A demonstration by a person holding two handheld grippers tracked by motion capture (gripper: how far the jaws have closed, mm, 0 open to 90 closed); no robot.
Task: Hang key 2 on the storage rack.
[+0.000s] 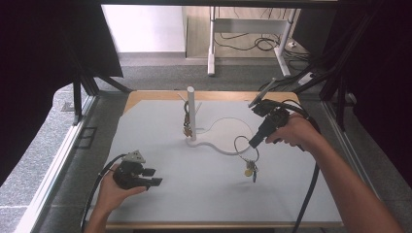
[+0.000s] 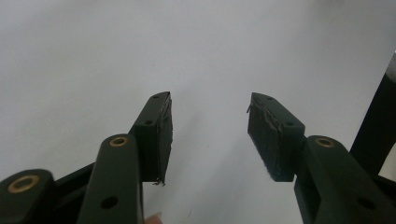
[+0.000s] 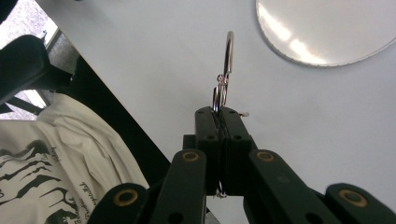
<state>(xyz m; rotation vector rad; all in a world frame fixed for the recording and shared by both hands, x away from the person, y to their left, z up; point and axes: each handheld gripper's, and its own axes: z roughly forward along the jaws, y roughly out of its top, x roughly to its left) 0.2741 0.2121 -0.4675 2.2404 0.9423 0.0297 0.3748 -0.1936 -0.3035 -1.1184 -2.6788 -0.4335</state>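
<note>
Gripping key ring [image 1: 244,145], right hand [image 1: 291,132] raised

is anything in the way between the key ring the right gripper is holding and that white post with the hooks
Nothing visible blocks it. The right gripper holds the key ring above the mat, and only the stand's flat round base lies between it and the white post.

Readable text: I could read none on the table [image 1: 160,194], the stand or the key ring.
Shirt print: my white shirt [image 3: 60,154], seen in the right gripper view, bore dark jagged shapes and a line of small script, too small and tilted to read.
Brands, numbers, signs: none that I could make out on my grippers.
</note>
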